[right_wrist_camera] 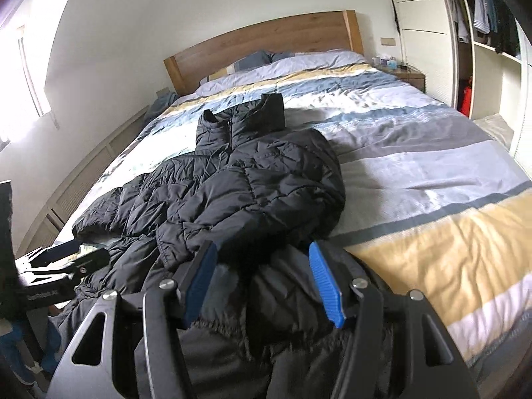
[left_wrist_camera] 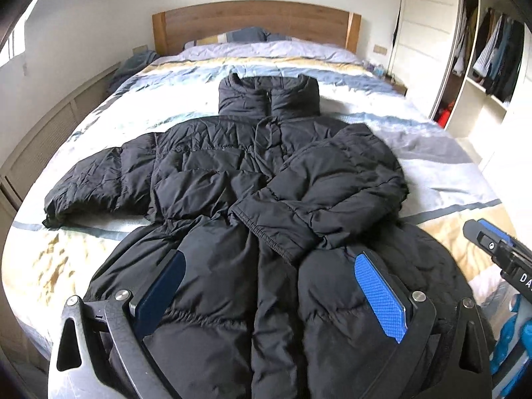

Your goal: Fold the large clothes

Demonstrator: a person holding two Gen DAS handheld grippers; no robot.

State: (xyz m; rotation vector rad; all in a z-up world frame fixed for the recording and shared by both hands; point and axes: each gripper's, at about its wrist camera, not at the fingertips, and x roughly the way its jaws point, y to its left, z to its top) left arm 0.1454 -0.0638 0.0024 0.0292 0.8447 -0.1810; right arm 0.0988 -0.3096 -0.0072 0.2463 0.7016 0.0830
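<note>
A black puffer jacket (left_wrist_camera: 216, 179) lies face up on the striped bed cover (left_wrist_camera: 449, 173), collar (left_wrist_camera: 267, 96) toward the headboard. One sleeve (left_wrist_camera: 332, 193) is folded across its front, cuff near the middle. The other sleeve (left_wrist_camera: 99, 183) stretches out flat to the left. My left gripper (left_wrist_camera: 271, 256) hovers over the jacket's lower part, jaws wide apart and not pressing the fabric. My right gripper (right_wrist_camera: 262, 246) hangs over the lower right of the jacket (right_wrist_camera: 232, 193), jaws apart, nothing pinched. Each gripper shows at the edge of the other's view.
A wooden headboard (left_wrist_camera: 256, 20) and pillows (left_wrist_camera: 246, 35) are at the far end. An open wardrobe (left_wrist_camera: 492, 63) with hanging clothes stands on the right, next to a nightstand (right_wrist_camera: 410, 74). A panelled cover (left_wrist_camera: 43, 143) runs along the left wall. Bare bed cover (right_wrist_camera: 432, 173) lies right of the jacket.
</note>
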